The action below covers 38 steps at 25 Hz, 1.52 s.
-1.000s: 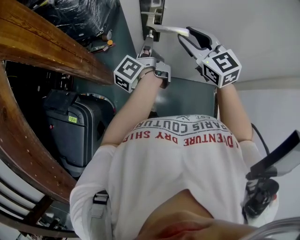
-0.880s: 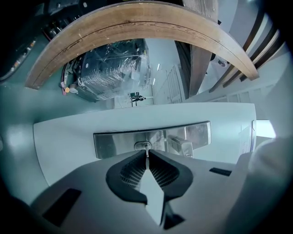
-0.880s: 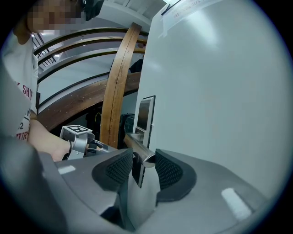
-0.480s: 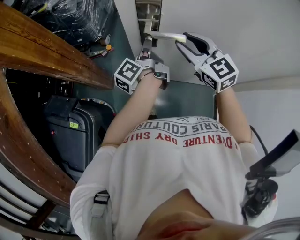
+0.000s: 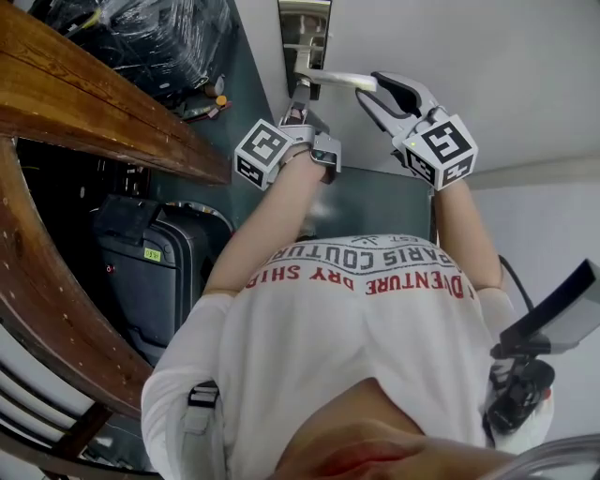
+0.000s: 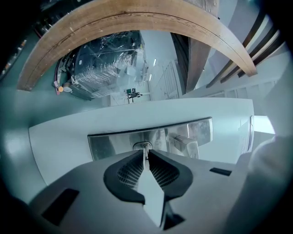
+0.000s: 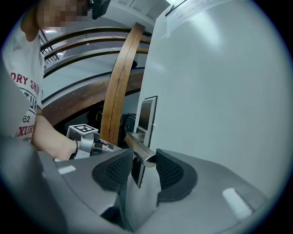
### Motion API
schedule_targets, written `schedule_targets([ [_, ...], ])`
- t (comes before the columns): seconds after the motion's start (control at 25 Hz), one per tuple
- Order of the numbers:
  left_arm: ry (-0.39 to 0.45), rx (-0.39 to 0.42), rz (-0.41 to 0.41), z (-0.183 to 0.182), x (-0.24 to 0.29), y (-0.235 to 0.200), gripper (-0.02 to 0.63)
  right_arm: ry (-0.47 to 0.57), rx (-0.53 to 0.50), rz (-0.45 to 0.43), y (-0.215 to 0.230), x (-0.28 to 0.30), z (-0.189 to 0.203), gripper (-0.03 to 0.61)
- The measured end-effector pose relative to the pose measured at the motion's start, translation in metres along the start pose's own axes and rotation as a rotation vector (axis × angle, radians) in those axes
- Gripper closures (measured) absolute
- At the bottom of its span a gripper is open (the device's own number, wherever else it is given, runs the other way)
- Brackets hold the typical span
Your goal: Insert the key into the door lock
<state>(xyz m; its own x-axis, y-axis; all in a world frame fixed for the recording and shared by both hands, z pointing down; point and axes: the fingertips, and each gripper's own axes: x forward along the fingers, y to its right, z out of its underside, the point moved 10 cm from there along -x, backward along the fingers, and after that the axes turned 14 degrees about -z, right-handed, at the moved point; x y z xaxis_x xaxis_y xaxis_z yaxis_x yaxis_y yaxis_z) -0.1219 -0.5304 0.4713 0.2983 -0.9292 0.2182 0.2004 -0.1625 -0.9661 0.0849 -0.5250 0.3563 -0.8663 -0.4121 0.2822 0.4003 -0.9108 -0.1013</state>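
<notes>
A steel lock plate (image 6: 110, 144) is set in the white door (image 5: 487, 56). My left gripper (image 6: 145, 154) is shut on a thin metal key (image 6: 146, 160), and the key's tip is at the keyhole (image 6: 142, 146) in the plate. In the head view the left gripper (image 5: 298, 101) points up at the plate (image 5: 305, 28). The silver door handle (image 7: 137, 144) sticks out beside it. My right gripper (image 7: 144, 161) grips the lever's free end, a pad on each side. From above, the right gripper (image 5: 377, 90) sits at the handle tip (image 5: 342, 80).
A curved wooden rail (image 5: 94, 103) runs along the left. Below it stands a black suitcase (image 5: 155, 272), and a plastic-wrapped bundle (image 5: 159, 28) lies at the far left. The person's white shirt (image 5: 356, 328) fills the lower head view.
Hardly anything has changed. Both grippers keep their places at the lock and the handle, and the head view has shifted slightly.
</notes>
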Motion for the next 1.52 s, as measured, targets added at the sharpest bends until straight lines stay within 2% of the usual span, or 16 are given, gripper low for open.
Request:
schedule_targets([
  [0.08,-0.009,0.067,0.011,-0.003,0.0,0.0,0.585,0.0,0.008,0.01,-0.001,0.002,0.001,0.436],
  [0.2,-0.023,0.179,0.038,-0.006,-0.008,0.001,0.53,0.018,0.031,0.049,-0.004,-0.004,0.001,0.436],
  [0.28,-0.037,0.283,0.033,-0.006,-0.02,-0.002,0.523,0.032,0.049,0.069,-0.009,-0.016,0.002,0.436],
  [0.36,-0.059,0.453,-0.018,-0.002,-0.041,-0.008,0.523,0.021,0.066,0.052,-0.024,-0.03,0.004,0.436],
  [0.44,-0.084,0.674,-0.06,0.008,-0.07,-0.008,0.523,0.004,0.082,0.013,-0.049,-0.047,0.008,0.436],
  [0.48,-0.093,0.78,-0.055,0.016,-0.086,-0.004,0.523,-0.001,0.087,-0.008,-0.064,-0.056,0.01,0.437],
  [0.56,-0.102,0.966,0.002,0.039,-0.12,0.013,0.526,-0.013,0.082,-0.046,-0.098,-0.076,0.016,0.457],
  [0.64,-0.105,1.128,0.079,0.068,-0.159,0.033,0.58,-0.022,0.063,-0.07,-0.135,-0.099,0.022,0.574],
  [0.68,-0.112,1.2,0.119,0.084,-0.179,0.043,0.612,-0.019,0.061,-0.088,-0.153,-0.111,0.025,0.577],
  [0.8,-0.164,1.358,0.213,0.128,-0.243,0.062,0.612,0.019,0.088,-0.163,-0.207,-0.146,0.029,0.577],
  [0.88,-0.204,1.406,0.234,0.153,-0.286,0.064,0.612,0.039,0.101,-0.211,-0.241,-0.165,0.029,0.577],
  [0.96,-0.239,1.419,0.228,0.172,-0.324,0.059,0.612,0.04,0.108,-0.239,-0.271,-0.182,0.03,0.577],
  [1.08,-0.268,1.435,0.194,0.191,-0.369,0.048,0.612,-0.008,0.085,-0.224,-0.304,-0.205,0.039,0.577],
  [1.2,-0.282,1.441,0.161,0.2,-0.399,0.037,0.612,-0.002,0.125,-0.222,-0.33,-0.222,0.048,0.577],
  [1.52,-0.297,1.461,0.18,0.216,-0.478,0.022,0.612,-0.028,0.145,-0.18,-0.425,-0.247,0.057,0.577],
])
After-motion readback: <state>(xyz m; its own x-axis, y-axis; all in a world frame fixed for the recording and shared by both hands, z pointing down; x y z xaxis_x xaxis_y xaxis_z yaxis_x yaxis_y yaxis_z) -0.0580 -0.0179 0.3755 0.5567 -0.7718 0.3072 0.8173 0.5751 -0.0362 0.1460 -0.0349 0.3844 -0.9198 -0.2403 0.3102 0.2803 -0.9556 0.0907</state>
